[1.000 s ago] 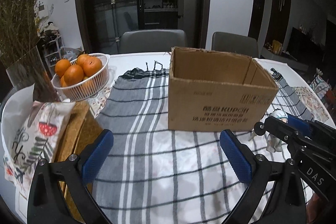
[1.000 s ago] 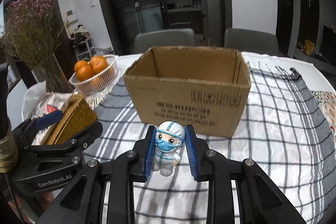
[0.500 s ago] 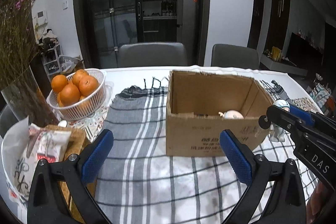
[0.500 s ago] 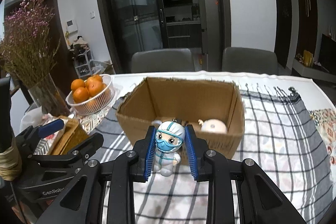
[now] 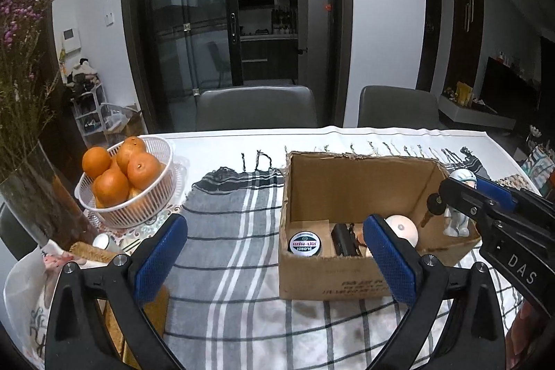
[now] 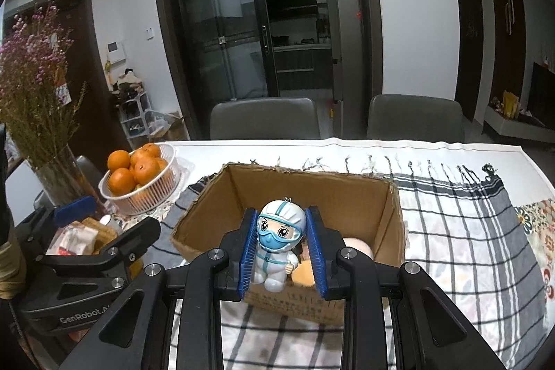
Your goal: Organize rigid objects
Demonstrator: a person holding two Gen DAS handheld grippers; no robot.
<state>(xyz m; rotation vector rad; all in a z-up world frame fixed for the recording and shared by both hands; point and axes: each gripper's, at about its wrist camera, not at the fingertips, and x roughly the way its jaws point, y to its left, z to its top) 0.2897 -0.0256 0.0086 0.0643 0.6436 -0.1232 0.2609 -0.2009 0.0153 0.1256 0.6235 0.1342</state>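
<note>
Standing upright between fingers (image 6: 314,250), white-suited figurine (image 6: 277,243)

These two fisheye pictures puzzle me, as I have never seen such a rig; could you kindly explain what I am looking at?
There is no robot here. A person holds a two-finger clamp in each hand, and a camera on each one looks forward along its fingers.

The left view shows the left hand-held gripper, open and holding nothing. The right view shows the right hand-held gripper, shut on a small toy figure in a white suit and blue mask, raised over the near edge of the open cardboard box.

The box stands on a checked cloth on the table. Inside lie a round tin, a dark object and a white ball. To the left is a basket of oranges.
</note>
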